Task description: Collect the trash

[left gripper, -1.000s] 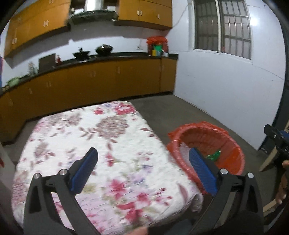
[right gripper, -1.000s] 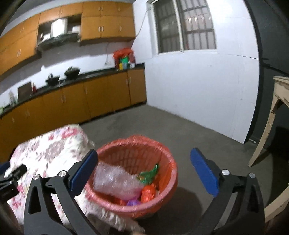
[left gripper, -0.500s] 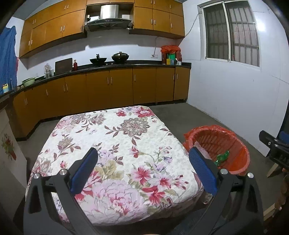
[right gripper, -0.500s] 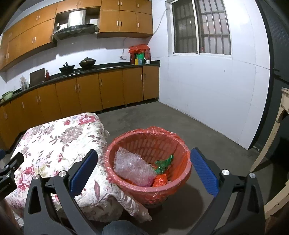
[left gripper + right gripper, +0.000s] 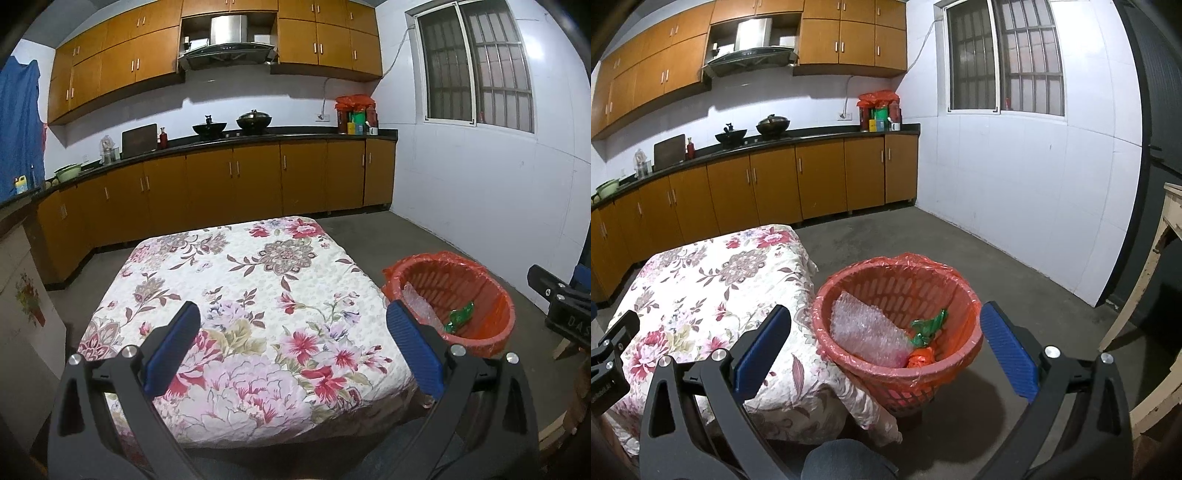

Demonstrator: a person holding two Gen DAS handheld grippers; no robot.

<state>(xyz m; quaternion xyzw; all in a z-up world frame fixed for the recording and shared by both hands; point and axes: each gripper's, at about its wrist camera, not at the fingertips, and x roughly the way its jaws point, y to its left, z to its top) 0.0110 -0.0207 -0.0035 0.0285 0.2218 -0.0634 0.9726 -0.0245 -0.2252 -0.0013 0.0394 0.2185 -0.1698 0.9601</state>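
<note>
An orange basket (image 5: 964,354) lined with an orange bag stands on the floor beside a low table under a floral cloth (image 5: 240,295). Inside lie bubble wrap (image 5: 868,332), a green wrapper (image 5: 929,325) and an orange wrapper (image 5: 921,358). The basket (image 5: 491,339) also shows at the right in the left wrist view. My left gripper (image 5: 293,345) hangs open above the cloth's near half, holding nothing. My right gripper (image 5: 886,345) is open, raised in front of the basket, with nothing between its blue pads.
Wooden cabinets and a dark counter (image 5: 236,142) with pots line the far wall. A white wall with a barred window (image 5: 1004,59) is on the right. A pale wooden table leg (image 5: 1137,295) stands at far right. Grey concrete floor (image 5: 923,240) lies beyond the basket.
Both grippers have risen and pulled back from the basket and table, so more of the kitchen shows. Both stay open and empty.
</note>
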